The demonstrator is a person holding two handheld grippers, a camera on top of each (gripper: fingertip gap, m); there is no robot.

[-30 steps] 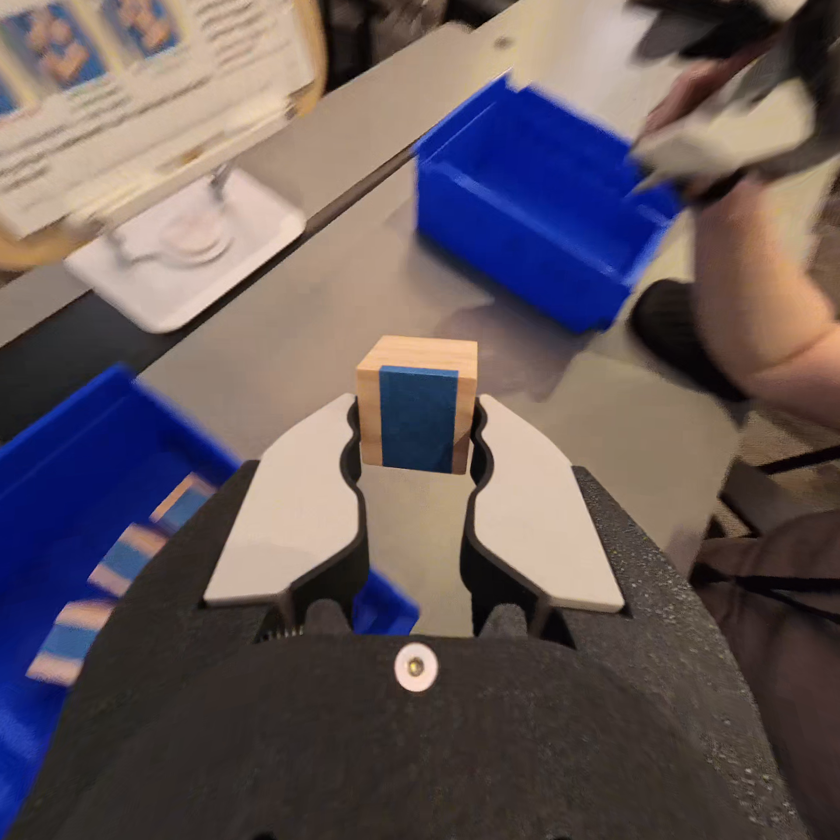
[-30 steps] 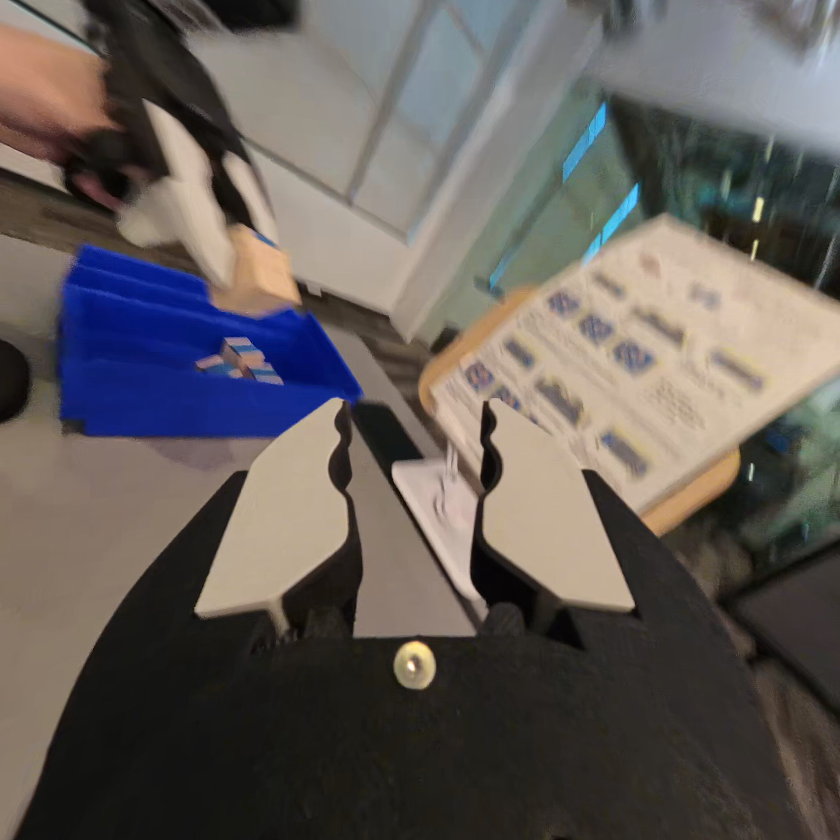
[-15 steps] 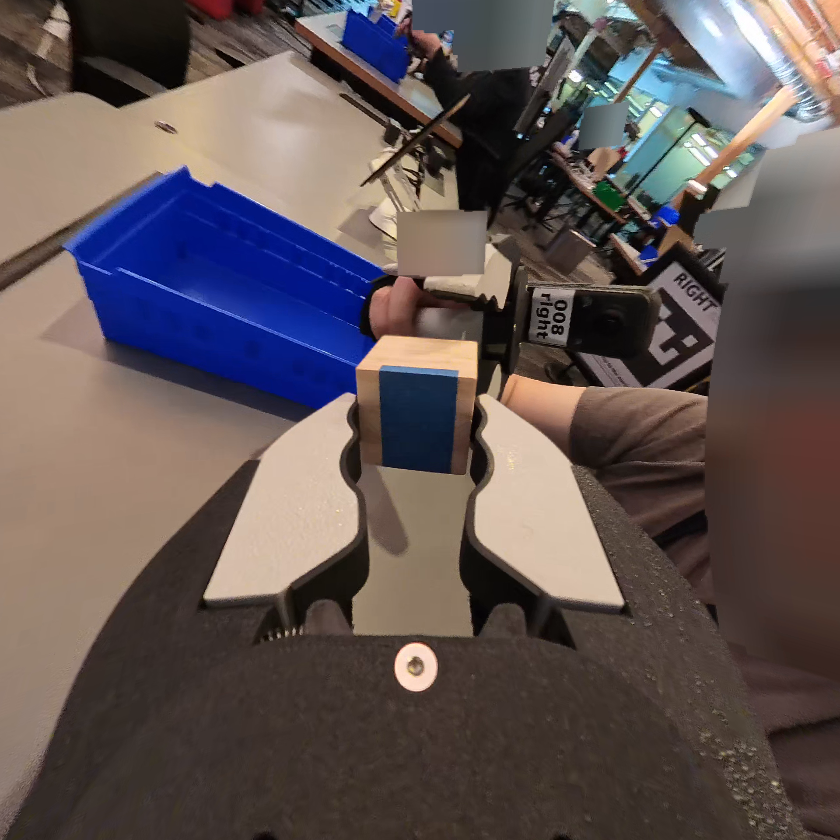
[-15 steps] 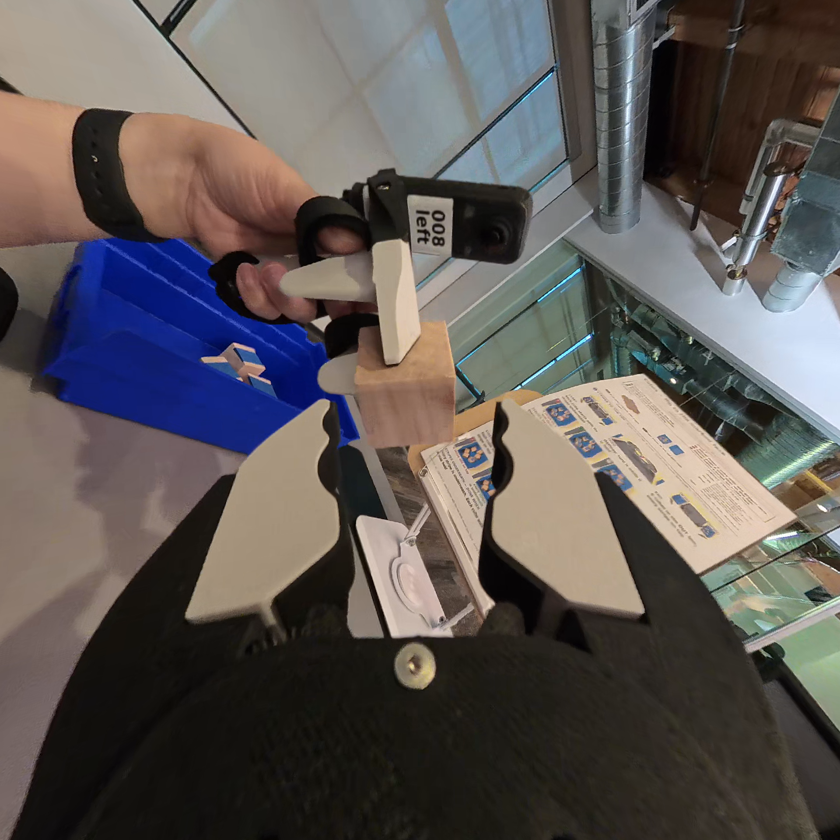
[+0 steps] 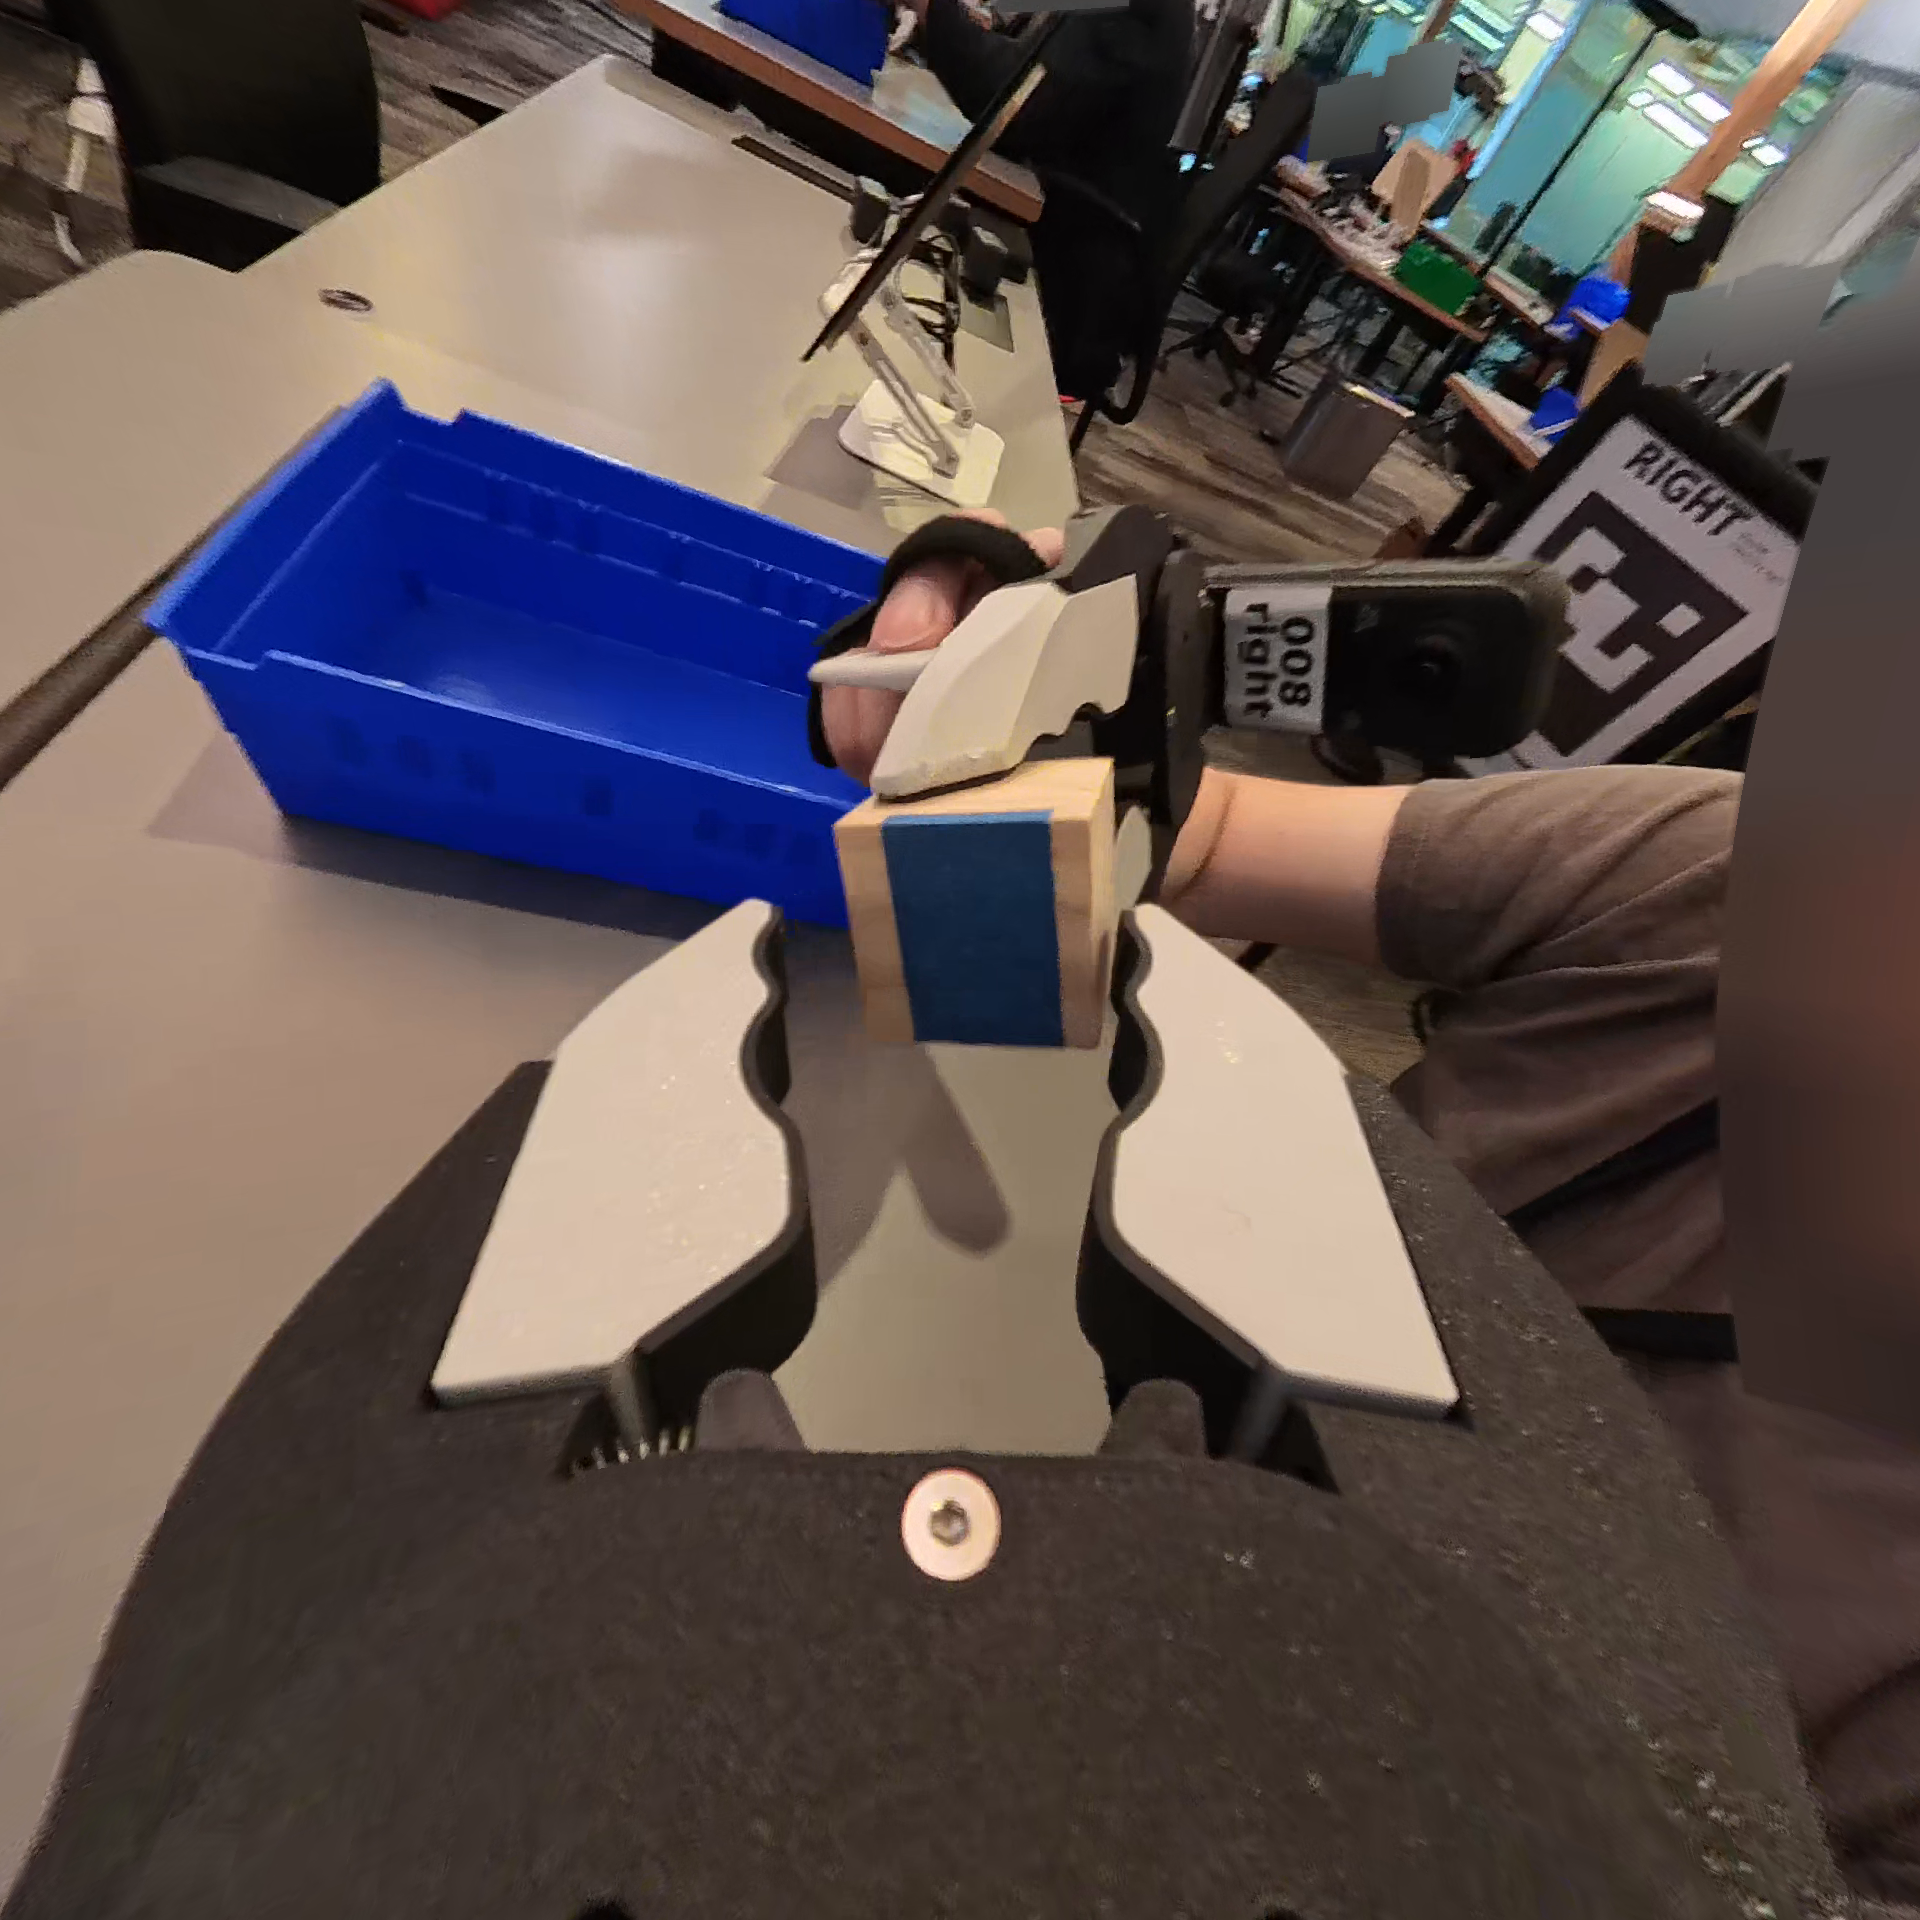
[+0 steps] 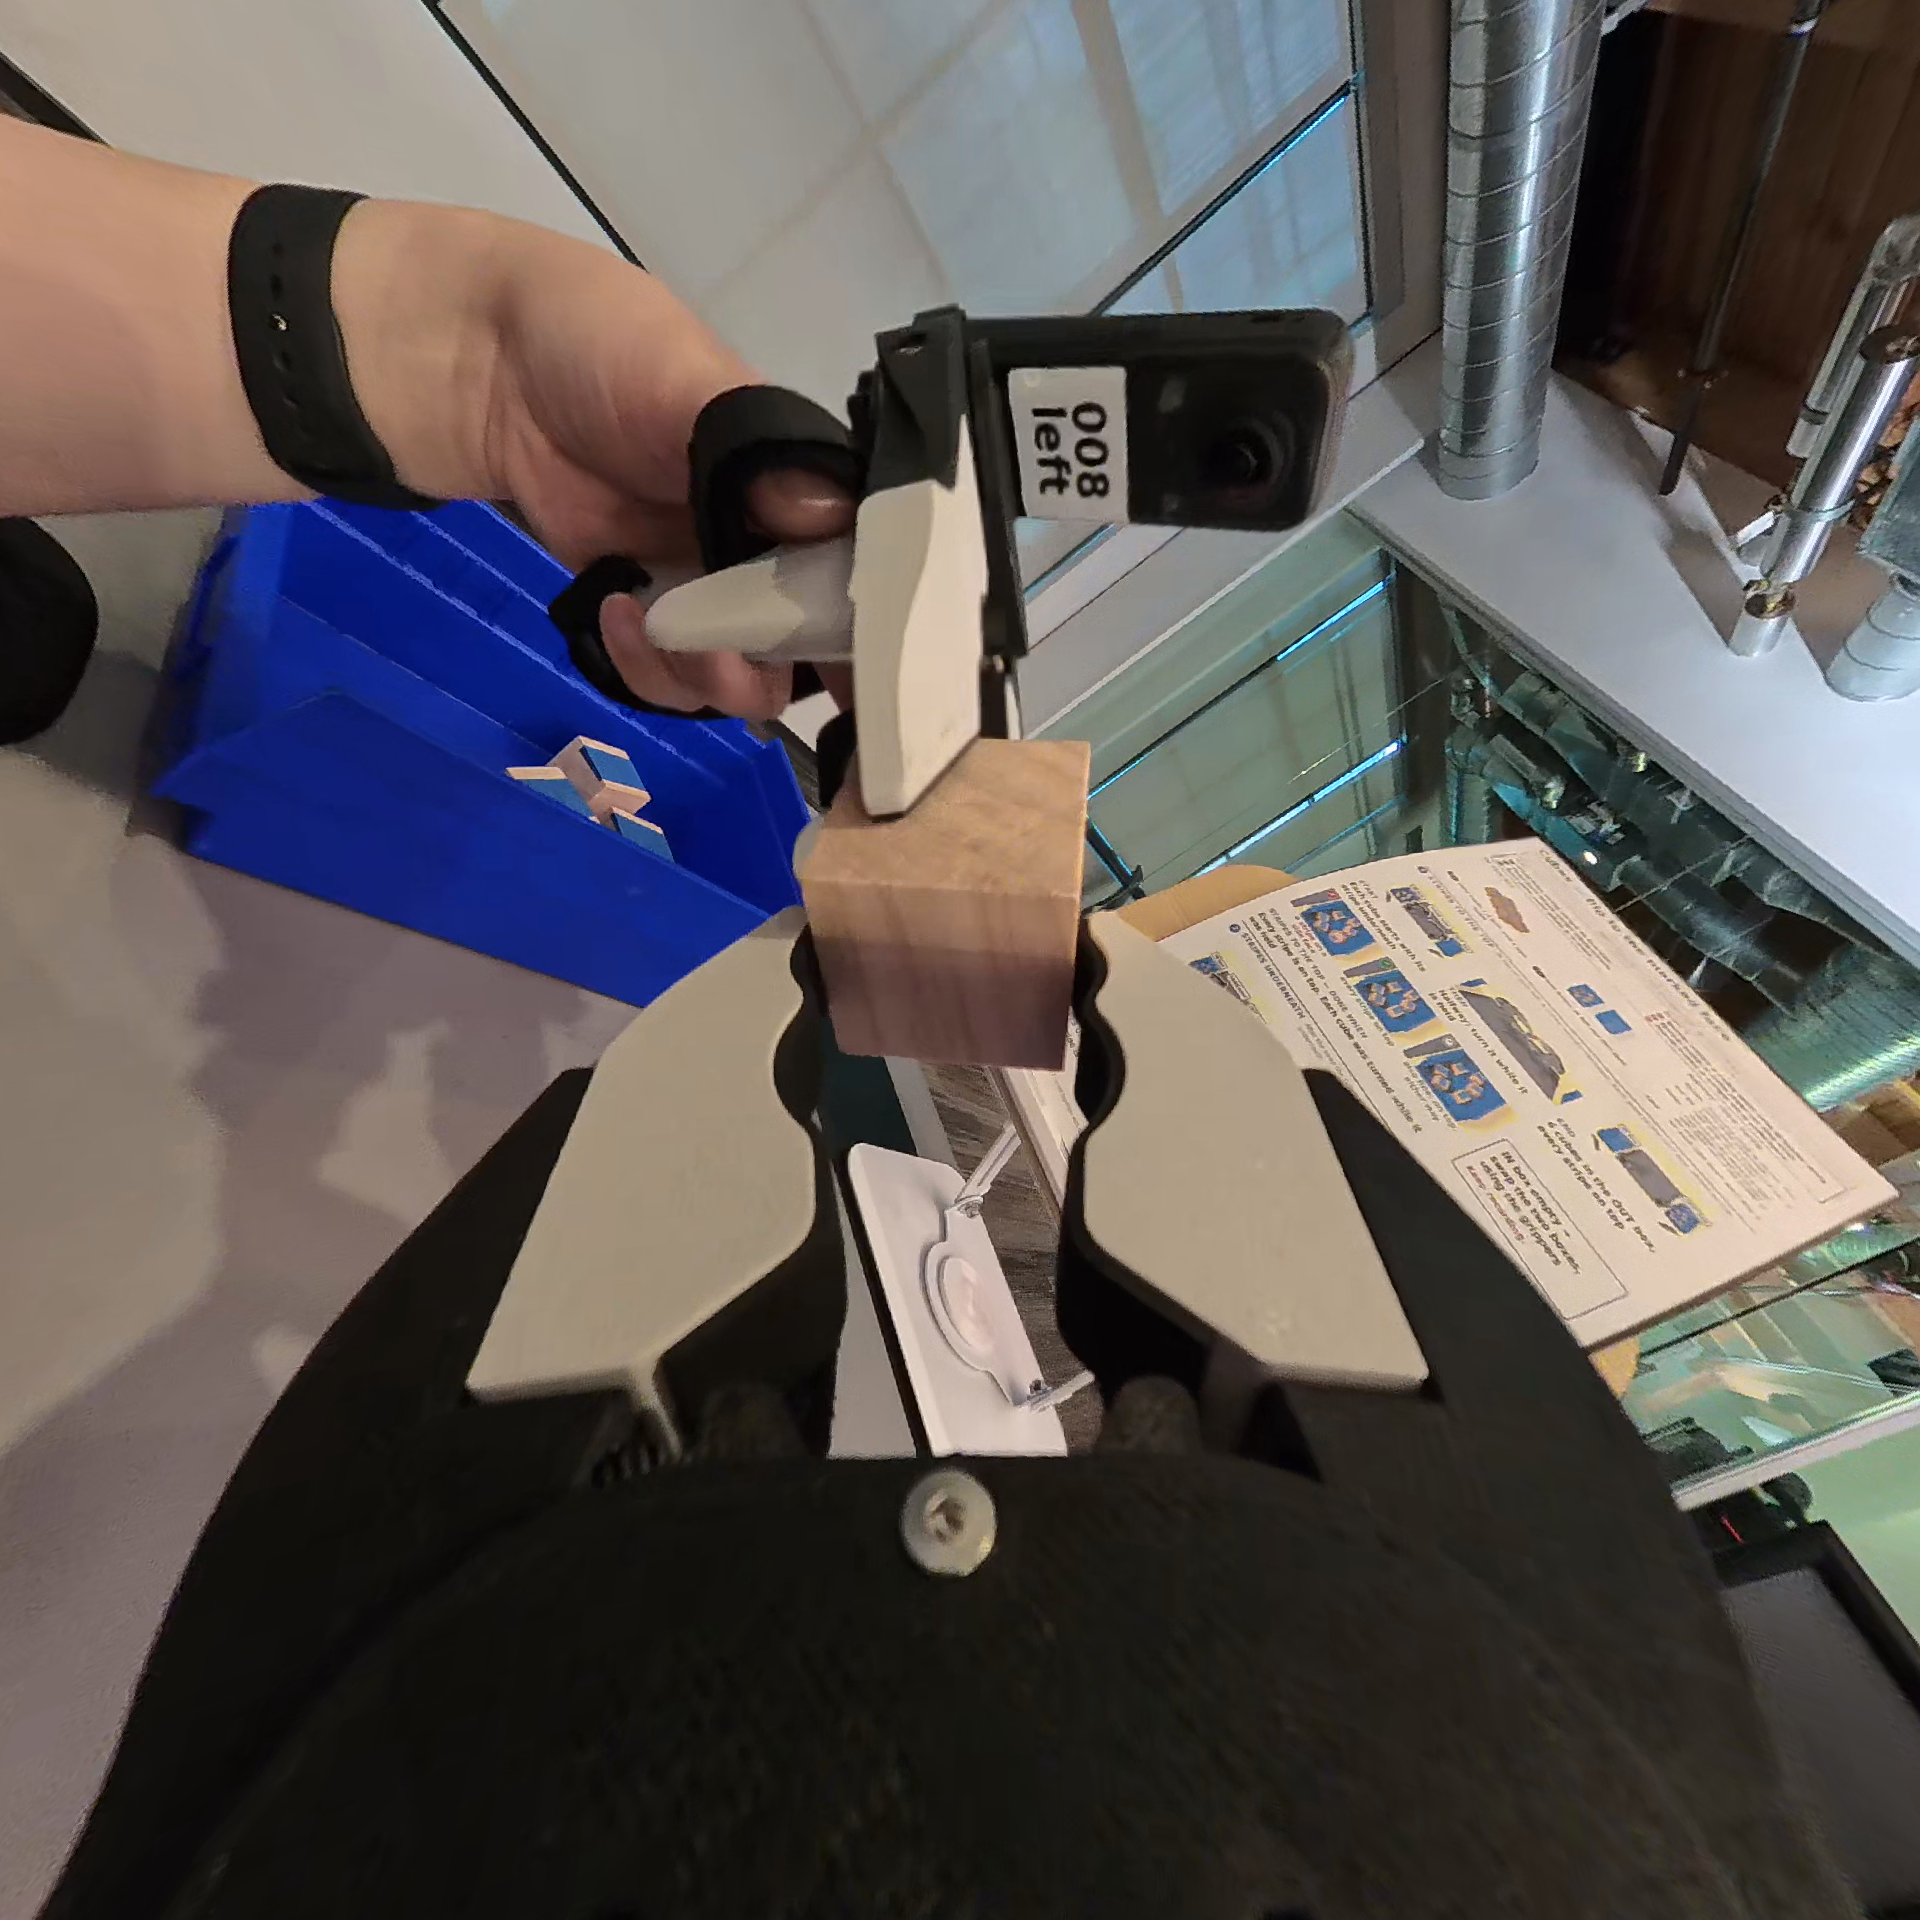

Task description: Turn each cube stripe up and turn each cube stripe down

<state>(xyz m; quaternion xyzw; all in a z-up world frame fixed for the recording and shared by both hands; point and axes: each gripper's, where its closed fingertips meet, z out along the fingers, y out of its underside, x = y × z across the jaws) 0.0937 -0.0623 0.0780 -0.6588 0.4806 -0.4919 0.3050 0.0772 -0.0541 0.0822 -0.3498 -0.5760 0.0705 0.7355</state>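
A wooden cube [image 5: 977,925] with a blue stripe on the face toward the left wrist camera hangs in the air above the grey table [image 5: 260,1039]. My left gripper [image 5: 951,935] is open: its right finger lies close to the cube and a gap shows on the left. My right gripper [image 6: 943,956] is shut on the cube [image 6: 945,935], one finger on each side. In the left wrist view one right finger [image 5: 987,717] lies on top of the cube. In the right wrist view a left finger [image 6: 914,665] rests at the cube's top edge.
An empty blue bin [image 5: 499,727] stands on the table behind the cube. Another blue bin [image 6: 416,831] holds several striped cubes [image 6: 592,790]. A printed sheet on a stand [image 6: 1507,1091] with a white base [image 6: 966,1299] is at the table edge. The person's sleeve [image 5: 1558,914] is at the right.
My right gripper has come in and shut on the cube. My left gripper, which was shut on the cube, has opened its jaws.
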